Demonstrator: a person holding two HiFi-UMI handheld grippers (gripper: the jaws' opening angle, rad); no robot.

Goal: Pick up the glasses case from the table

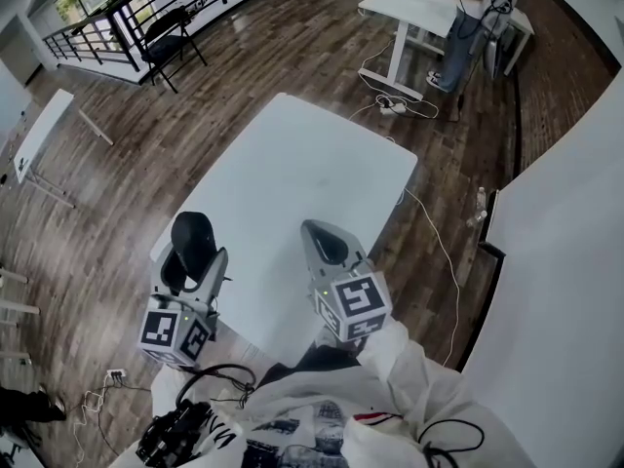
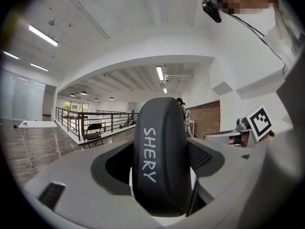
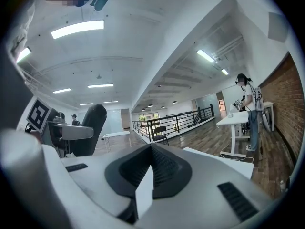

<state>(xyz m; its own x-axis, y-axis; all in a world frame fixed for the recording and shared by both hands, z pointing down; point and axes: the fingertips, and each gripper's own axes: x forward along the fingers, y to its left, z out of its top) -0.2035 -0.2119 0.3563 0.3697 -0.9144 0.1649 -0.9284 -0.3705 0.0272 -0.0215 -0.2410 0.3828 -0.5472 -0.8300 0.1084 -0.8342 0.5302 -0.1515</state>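
The glasses case point(image 1: 192, 245) is black and oval, and my left gripper point(image 1: 195, 261) is shut on it and holds it in the air over the near left edge of the white table point(image 1: 292, 164). In the left gripper view the case point(image 2: 159, 156) stands on end between the jaws and shows white lettering. My right gripper point(image 1: 330, 242) hovers over the table's near edge with its jaws shut and empty. In the right gripper view its pads point(image 3: 147, 175) meet, and the case point(image 3: 93, 128) shows off to the left.
A person stands at a white desk point(image 1: 409, 3) at the back right, with cables point(image 1: 400, 105) on the wooden floor below. A black folding chair point(image 1: 171, 37) stands by a railing at the back left. A white counter point(image 1: 565, 242) runs along the right.
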